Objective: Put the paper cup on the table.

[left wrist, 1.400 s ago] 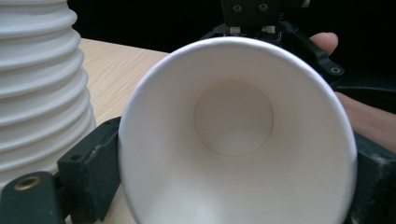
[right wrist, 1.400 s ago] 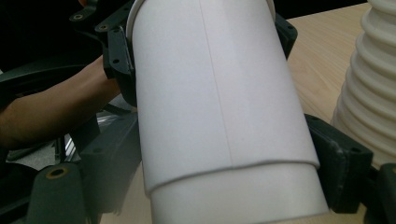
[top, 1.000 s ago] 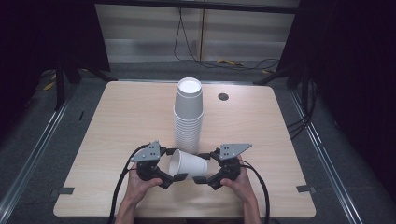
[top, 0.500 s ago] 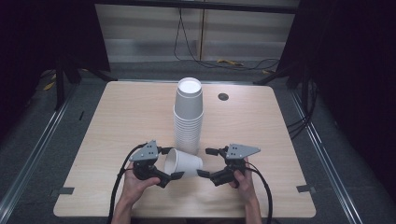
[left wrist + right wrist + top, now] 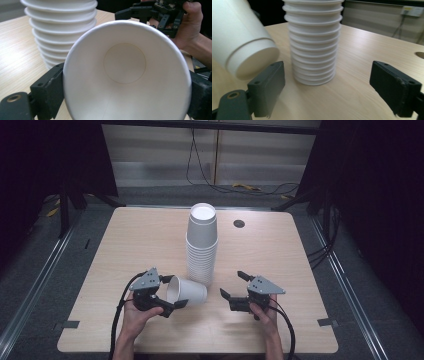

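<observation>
One cup (image 5: 186,292) lies sideways beside the stack (image 5: 201,250), clamped by left gripper (image 5: 165,296) fingers; right gripper (image 5: 233,285) fingers spread, empty; upright placement remains.

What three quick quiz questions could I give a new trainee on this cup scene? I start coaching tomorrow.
1. True or false: the left hand-held gripper holds the single cup on its side.
2. Is the right hand-held gripper open or shut?
3. The cup stack stands: A) on the table, B) on the floor, C) in a hand.

Key: 1 true; 2 open, nothing between its jaws; 3 A.
</observation>
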### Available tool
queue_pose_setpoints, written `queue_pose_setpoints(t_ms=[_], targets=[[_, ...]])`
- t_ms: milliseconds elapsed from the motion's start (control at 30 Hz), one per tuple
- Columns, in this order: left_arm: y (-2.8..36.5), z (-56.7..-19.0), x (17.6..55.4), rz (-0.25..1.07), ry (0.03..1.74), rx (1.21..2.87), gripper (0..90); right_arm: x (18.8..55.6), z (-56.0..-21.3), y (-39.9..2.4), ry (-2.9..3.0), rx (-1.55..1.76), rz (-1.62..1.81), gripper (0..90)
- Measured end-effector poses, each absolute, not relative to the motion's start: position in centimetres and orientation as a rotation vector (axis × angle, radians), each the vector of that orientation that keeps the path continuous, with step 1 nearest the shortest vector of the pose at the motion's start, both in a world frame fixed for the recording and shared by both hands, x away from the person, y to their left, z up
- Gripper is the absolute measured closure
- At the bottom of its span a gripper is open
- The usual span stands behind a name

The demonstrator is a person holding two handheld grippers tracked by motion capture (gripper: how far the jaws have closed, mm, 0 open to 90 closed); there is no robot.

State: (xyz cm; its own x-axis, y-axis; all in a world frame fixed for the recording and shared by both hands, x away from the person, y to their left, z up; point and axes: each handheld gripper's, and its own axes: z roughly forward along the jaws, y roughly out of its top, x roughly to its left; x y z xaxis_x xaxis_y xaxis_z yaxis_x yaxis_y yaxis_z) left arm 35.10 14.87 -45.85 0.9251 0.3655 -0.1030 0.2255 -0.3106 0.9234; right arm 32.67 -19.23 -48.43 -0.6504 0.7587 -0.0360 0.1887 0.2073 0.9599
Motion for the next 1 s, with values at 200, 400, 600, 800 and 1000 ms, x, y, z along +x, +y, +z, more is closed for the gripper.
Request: queue_pose_setpoints(t_ms=[200, 400, 600, 800, 1000], targets=[[16.0, -45.8, 35.3, 0.165, 0.483, 1.910, 9.4, 32.3, -49.0, -19.8, 1.815, 0.936, 1.443, 13.1], [17.3, -45.9, 35.7, 0.183, 0.532, 1.904, 9.4, 31.9, -49.6, -20.1, 1.667, 1.031, 1.415, 17.6], [18.5, -46.0, 36.3, 0.181, 0.581, 1.894, 9.4, 31.5, -49.7, -19.7, 1.601, 0.990, 1.393, 13.8], [19.4, -46.3, 36.9, 0.181, 0.653, 1.898, 9.4, 31.2, -50.5, -20.1, 1.536, 0.991, 1.393, 14.1], [20.1, -45.2, 37.3, 0.235, 0.743, 1.937, 9.4, 30.8, -50.6, -20.5, 1.484, 0.999, 1.430, 13.2]])
